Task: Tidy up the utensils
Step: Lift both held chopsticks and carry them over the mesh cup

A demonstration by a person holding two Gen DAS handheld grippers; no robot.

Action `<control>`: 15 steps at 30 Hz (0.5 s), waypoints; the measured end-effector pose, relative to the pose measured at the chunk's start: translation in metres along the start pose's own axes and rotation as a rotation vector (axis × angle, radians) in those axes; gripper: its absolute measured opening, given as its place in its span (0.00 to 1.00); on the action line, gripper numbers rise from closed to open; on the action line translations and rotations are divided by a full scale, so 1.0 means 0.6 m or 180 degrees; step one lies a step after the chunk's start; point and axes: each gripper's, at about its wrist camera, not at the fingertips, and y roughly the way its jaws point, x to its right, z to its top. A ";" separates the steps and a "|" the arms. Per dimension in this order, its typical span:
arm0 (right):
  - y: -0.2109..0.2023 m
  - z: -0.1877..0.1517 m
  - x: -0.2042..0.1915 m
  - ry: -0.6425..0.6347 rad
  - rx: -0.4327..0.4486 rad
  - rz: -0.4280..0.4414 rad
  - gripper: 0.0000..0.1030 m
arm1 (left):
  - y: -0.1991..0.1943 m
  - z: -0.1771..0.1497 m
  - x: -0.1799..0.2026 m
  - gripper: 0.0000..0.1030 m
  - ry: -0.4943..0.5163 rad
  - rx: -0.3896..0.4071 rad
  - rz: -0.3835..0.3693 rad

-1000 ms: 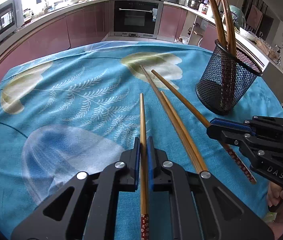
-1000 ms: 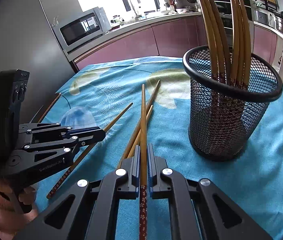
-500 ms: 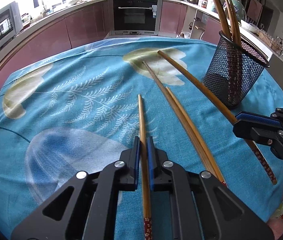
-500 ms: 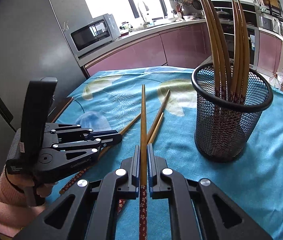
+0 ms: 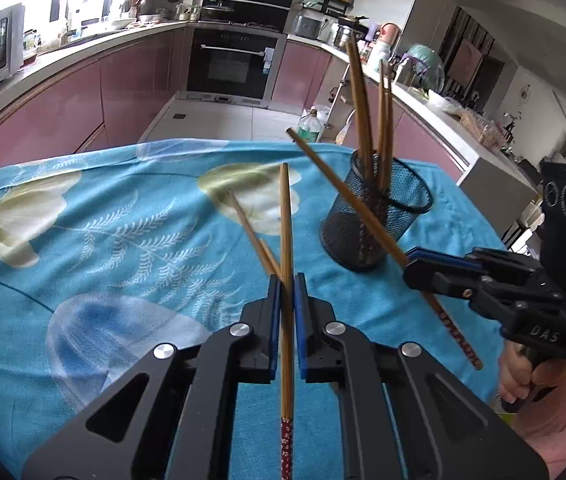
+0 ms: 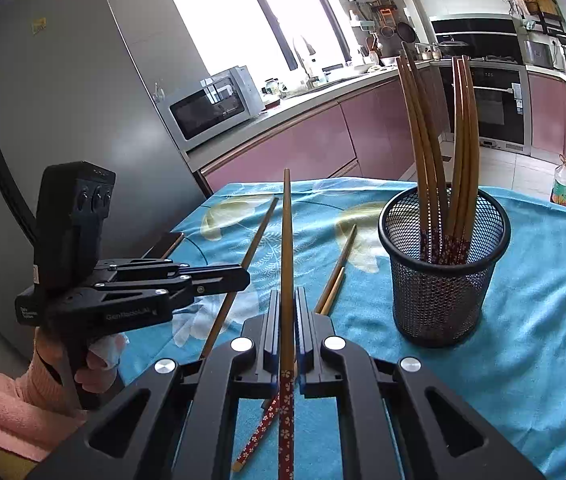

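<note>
Two chopsticks are off the desk (image 5: 83, 200) now, one pinched in each gripper. The left gripper (image 5: 286, 292) has its fingers pressed onto a chopstick (image 5: 285, 220) some way up from its patterned red end, bare tip aimed ahead and away from the camera. The right gripper (image 6: 288, 304) nips its own chopstick (image 6: 286, 240) likewise, long axis running forward along the fingers, tip angled up. Two more chopsticks (image 6: 337, 276) lie side by side on the blue cloth, pointing toward the far edge. The mesh cup (image 6: 441, 280) stands to the right, holding several upright. I judge these sticks light, stiff and smooth, so liable to swivel in a narrow pinch; a hold nearer mid-length would steady them
</note>
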 end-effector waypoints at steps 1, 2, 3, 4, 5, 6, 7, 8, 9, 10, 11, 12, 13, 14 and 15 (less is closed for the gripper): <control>-0.002 0.000 -0.001 -0.0005 0.0012 0.0028 0.06 | -0.006 0.004 0.004 0.07 0.0001 0.0027 -0.0036; -0.003 -0.001 -0.002 -0.0019 0.0020 0.0045 0.06 | -0.013 0.007 0.008 0.07 0.0017 0.0059 -0.0070; -0.003 0.000 -0.003 -0.0029 0.0026 0.0083 0.06 | -0.019 0.010 0.013 0.07 0.0026 0.0080 -0.0113; -0.005 -0.001 -0.004 -0.0031 0.0039 0.0111 0.06 | -0.024 0.013 0.016 0.07 0.0025 0.0097 -0.0145; -0.006 -0.002 -0.004 -0.0037 0.0037 0.0127 0.06 | -0.027 0.015 0.018 0.07 0.0031 0.0111 -0.0161; -0.005 -0.002 -0.005 -0.0042 0.0029 0.0148 0.06 | -0.030 0.017 0.021 0.07 0.0030 0.0120 -0.0178; -0.005 -0.004 -0.004 -0.0034 0.0032 0.0169 0.06 | -0.033 0.018 0.021 0.07 0.0022 0.0127 -0.0200; -0.005 -0.005 -0.004 -0.0018 0.0026 0.0208 0.06 | -0.034 0.019 0.022 0.07 0.0013 0.0129 -0.0234; -0.005 -0.006 -0.002 0.0001 0.0028 0.0249 0.06 | -0.034 0.020 0.023 0.07 -0.0003 0.0125 -0.0255; -0.005 -0.006 -0.002 0.0004 0.0034 0.0269 0.06 | -0.035 0.021 0.023 0.07 -0.0008 0.0128 -0.0253; -0.004 -0.007 -0.003 0.0001 0.0031 0.0282 0.06 | -0.035 0.021 0.024 0.07 -0.0010 0.0131 -0.0267; -0.003 -0.009 -0.003 0.0006 0.0022 0.0310 0.06 | -0.034 0.021 0.024 0.07 -0.0025 0.0123 -0.0306; -0.001 -0.009 -0.001 0.0013 0.0009 0.0349 0.06 | -0.032 0.022 0.023 0.07 -0.0042 0.0112 -0.0331; 0.002 -0.011 -0.002 0.0009 -0.0017 0.0383 0.06 | -0.031 0.022 0.023 0.07 -0.0039 0.0107 -0.0341; 0.006 -0.011 -0.006 -0.0009 -0.0042 0.0386 0.07 | -0.030 0.022 0.023 0.07 -0.0031 0.0104 -0.0341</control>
